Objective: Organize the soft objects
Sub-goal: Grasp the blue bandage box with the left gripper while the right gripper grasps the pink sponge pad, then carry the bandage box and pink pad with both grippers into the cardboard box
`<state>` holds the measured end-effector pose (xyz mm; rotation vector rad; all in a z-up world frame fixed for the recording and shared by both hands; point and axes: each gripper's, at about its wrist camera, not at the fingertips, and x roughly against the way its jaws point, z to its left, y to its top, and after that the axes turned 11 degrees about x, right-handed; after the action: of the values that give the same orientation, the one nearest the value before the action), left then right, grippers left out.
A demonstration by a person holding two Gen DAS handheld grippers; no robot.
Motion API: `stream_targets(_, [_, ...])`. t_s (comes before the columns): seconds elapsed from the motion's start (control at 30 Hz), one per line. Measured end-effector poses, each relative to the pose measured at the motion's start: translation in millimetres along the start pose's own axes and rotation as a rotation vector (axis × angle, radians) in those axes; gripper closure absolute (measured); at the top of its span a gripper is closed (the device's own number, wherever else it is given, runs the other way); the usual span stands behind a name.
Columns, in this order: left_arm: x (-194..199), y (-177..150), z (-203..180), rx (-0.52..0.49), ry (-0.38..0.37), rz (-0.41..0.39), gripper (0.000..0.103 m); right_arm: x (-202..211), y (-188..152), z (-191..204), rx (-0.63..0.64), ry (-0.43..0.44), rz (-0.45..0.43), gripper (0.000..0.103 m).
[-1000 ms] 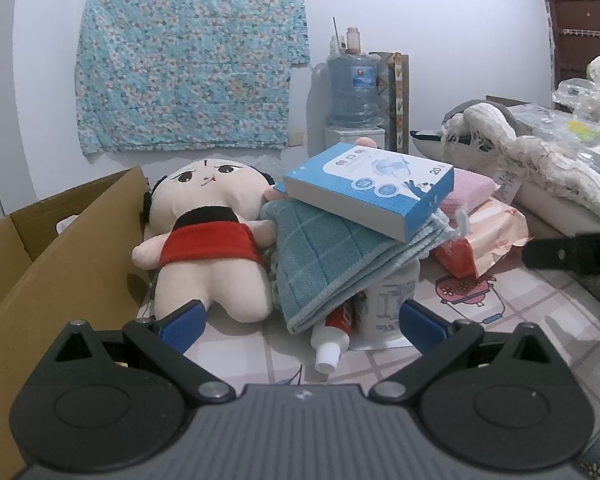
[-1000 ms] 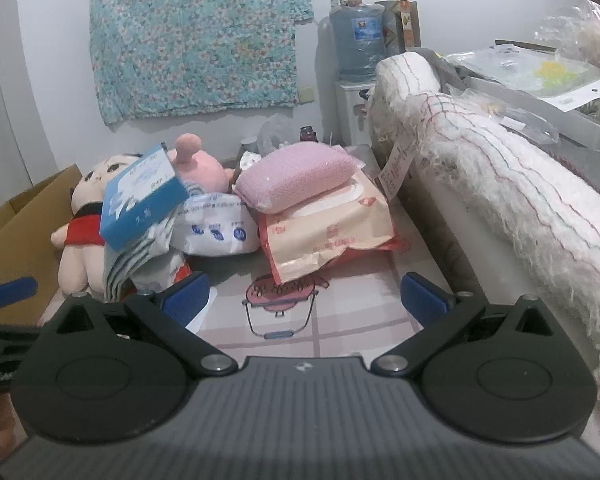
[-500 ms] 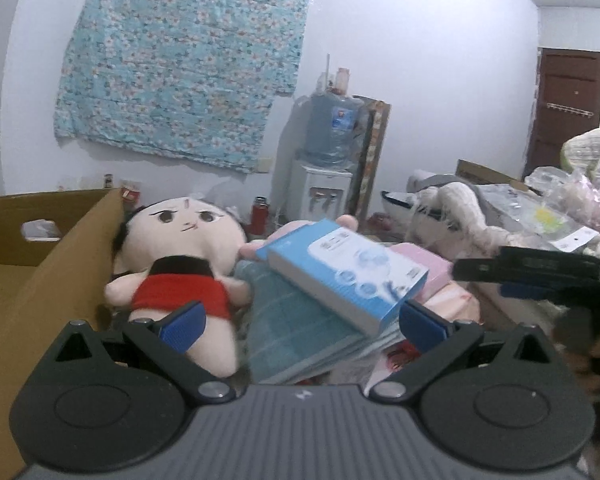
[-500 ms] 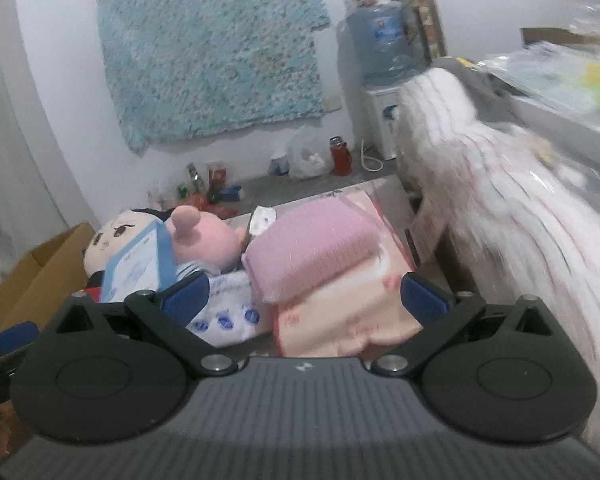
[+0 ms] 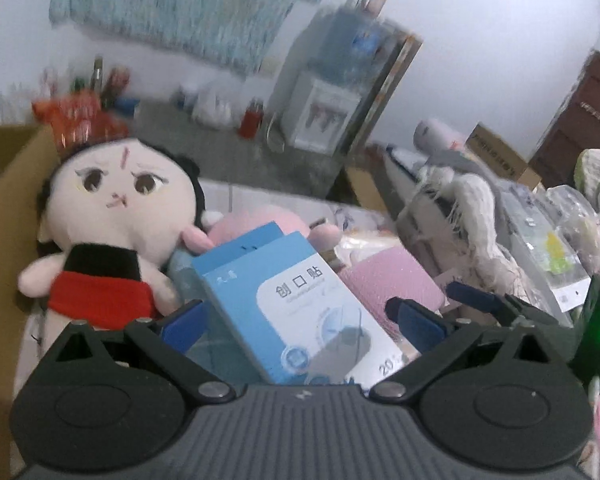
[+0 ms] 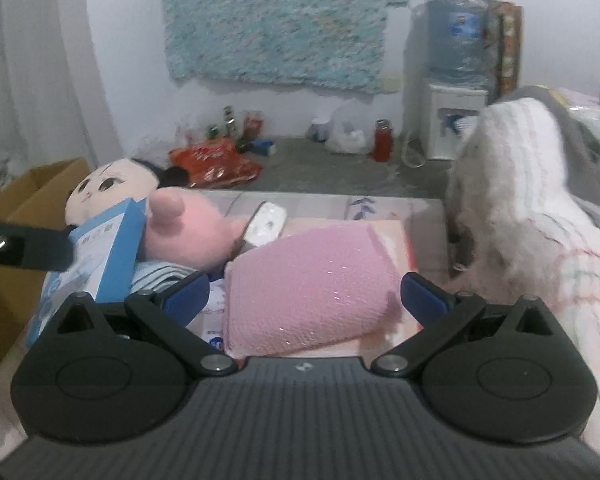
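Left gripper (image 5: 296, 322) spread wide and empty over the blue box (image 5: 300, 312), likely to clear it off the soft pile. Right gripper (image 6: 304, 300) equally wide, empty, straddling the pink sponge (image 6: 308, 296) just right of that box, plush doll (image 5: 112, 232) to its left.

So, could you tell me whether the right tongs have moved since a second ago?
Yes: the right tongs have moved forward, now straddling the pink sponge.
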<state>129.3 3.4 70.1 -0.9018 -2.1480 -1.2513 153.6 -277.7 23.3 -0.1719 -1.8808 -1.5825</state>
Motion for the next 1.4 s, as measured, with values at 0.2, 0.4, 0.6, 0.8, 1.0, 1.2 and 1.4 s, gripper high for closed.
stream_targets(0.2, [-32.5,13.4,-10.1,-0.005,0.132,0.107,0.001,-14.5,10.1,14.9,0.149,0.002,0.013,0.001])
stream_targets(0.4, [-44.4,14.3,-6.2,-0.019,0.187,0.142,0.016,-27.6,1.6,28.7,0.268,-0.098,0.090,0.001])
stream_targets(0.6, [-37.1,16.3,0.7,-0.003,0.155,0.140,0.018,-26.7,0.6,30.6,0.239,-0.070,0.090,0.001])
stream_targets(0.8, [-21.1,16.7,-2.1,-0.046,0.125,0.118,0.018,-0.2,2.4,27.1,0.241,-0.034,0.060,0.001])
stream_targets(1.0, [-0.6,21.5,-6.3,-0.092,0.087,0.078,0.018,-5.0,14.6,21.4,0.197,0.005,0.039,0.001])
stream_targets(1.2, [27.3,24.4,0.2,-0.110,0.047,0.031,0.018,-52.9,34.7,19.1,0.284,-0.031,0.177,0.001])
stream_targets(1.4, [43.4,23.8,15.2,-0.101,0.025,-0.005,0.018,-56.9,45.7,9.3,0.287,0.000,0.261,0.067])
